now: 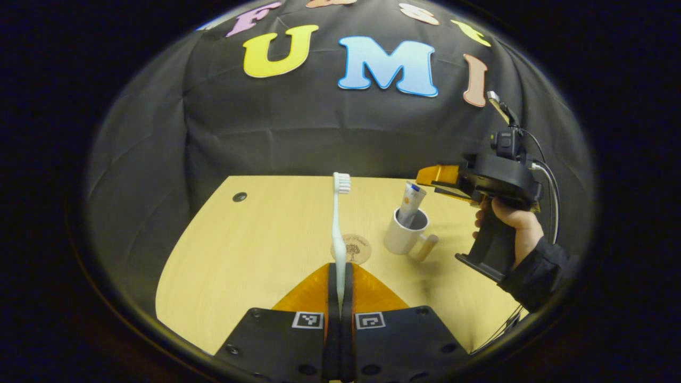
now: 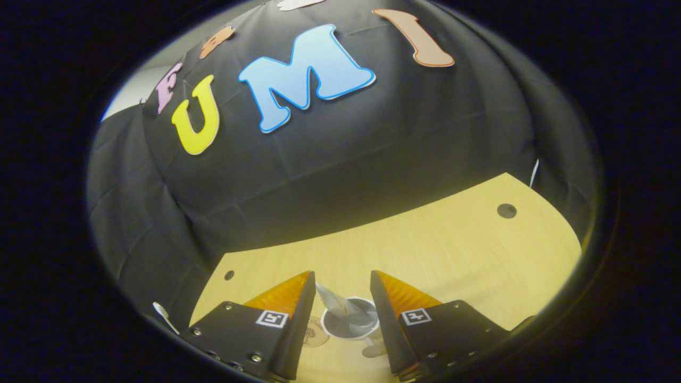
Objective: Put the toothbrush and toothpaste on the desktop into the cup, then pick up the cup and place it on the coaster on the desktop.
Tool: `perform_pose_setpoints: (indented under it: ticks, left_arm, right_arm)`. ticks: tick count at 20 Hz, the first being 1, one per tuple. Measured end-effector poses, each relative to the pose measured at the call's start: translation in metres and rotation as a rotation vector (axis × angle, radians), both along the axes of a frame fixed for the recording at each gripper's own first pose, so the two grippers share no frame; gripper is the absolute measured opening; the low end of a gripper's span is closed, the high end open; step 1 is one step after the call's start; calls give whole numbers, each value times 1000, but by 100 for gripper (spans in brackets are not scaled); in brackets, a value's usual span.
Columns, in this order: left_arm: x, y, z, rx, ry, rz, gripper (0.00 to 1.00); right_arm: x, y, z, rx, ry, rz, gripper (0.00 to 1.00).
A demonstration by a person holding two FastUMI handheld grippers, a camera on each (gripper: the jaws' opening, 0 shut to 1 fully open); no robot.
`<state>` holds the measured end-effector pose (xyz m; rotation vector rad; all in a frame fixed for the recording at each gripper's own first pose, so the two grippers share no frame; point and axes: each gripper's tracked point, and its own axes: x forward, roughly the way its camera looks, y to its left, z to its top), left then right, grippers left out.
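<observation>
My left gripper (image 1: pixel 340 271) is shut on the lower handle of a white toothbrush (image 1: pixel 338 223), which stands upright above the table with its bristles on top. Just behind it lies a round wooden coaster (image 1: pixel 355 249). To the coaster's right stands a white cup (image 1: pixel 400 238) with the toothpaste tube (image 1: pixel 412 201) leaning inside. My right gripper (image 1: pixel 433 178), held by a hand, hovers just above and right of the cup. In the right gripper view, my right gripper (image 2: pixel 340 282) is open above the cup (image 2: pixel 367 331) and the toothpaste (image 2: pixel 332 300), with the coaster (image 2: pixel 315 333) beside them.
The light wooden table (image 1: pixel 239 250) has a dark cable hole (image 1: pixel 239 197) at its far left corner and another hole (image 2: pixel 506 210) on the right side. Black cloth closes the back and sides. A sleeved hand (image 1: pixel 513 223) holds the right gripper.
</observation>
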<state>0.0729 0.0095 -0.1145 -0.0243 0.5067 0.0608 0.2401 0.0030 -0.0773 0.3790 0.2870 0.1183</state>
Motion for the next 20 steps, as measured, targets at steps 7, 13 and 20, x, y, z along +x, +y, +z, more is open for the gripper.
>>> perform_pose_setpoints:
  ticks: [7,13,20]
  left_arm:
    - [38,-26,18,45,-87,-84,8]
    - [89,-63,24,108,-170,-201,8]
    - [142,-119,29,145,-274,-315,6]
  right_arm:
    - [-14,-29,8,-20,-6,-35,63]
    - [-33,-53,-1,-23,21,-52,63]
    - [-62,-103,-28,-1,92,-131,63]
